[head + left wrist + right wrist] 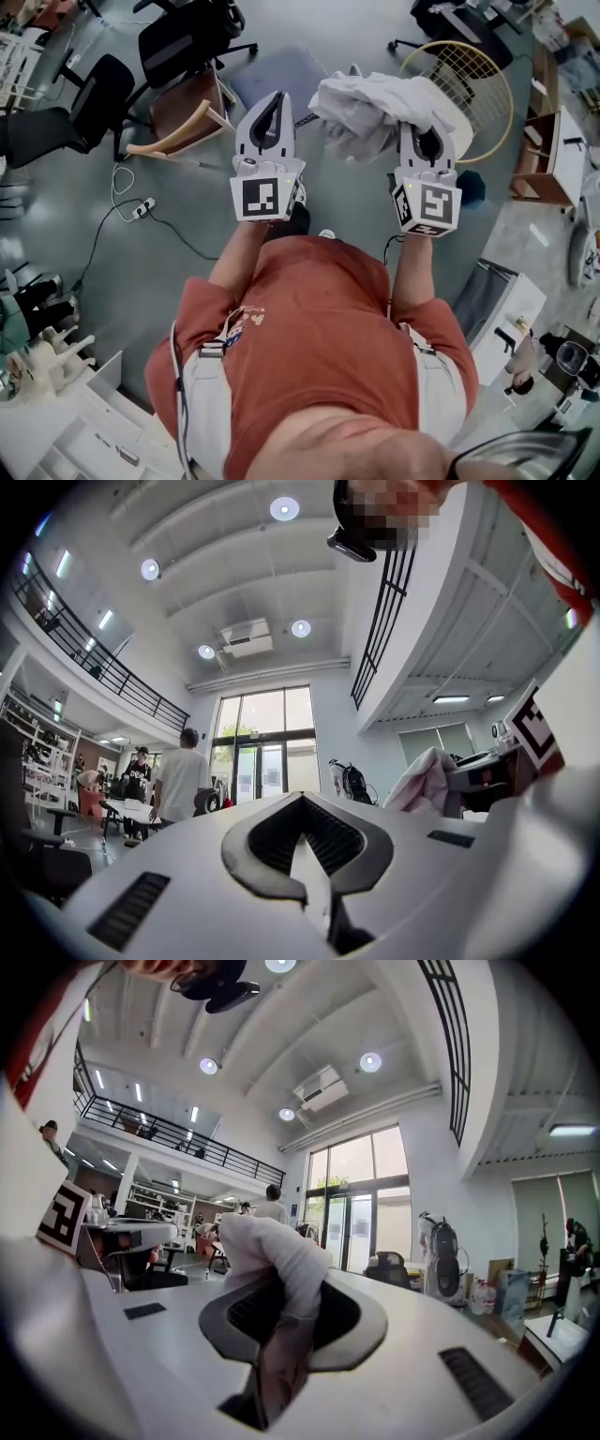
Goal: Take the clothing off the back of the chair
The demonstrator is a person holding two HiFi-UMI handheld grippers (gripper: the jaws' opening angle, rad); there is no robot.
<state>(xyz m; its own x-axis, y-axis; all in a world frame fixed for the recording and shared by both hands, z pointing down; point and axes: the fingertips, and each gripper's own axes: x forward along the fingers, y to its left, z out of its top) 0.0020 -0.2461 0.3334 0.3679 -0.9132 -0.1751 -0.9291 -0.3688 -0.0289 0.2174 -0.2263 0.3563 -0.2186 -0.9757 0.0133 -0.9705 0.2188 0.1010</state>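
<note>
The right gripper (427, 141) has its fingers (225, 1321) pinched tight on the white clothing (370, 112). The clothing is bunched up and held in the air, high above the grey floor (187, 272). The left gripper (269, 112) is just beside the clothing. Its fingers (253, 846) are closed together with nothing between them.

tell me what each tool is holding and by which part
The right tool is shut on a bunched fold of the white clothing; the left tool is shut and empty.
</note>
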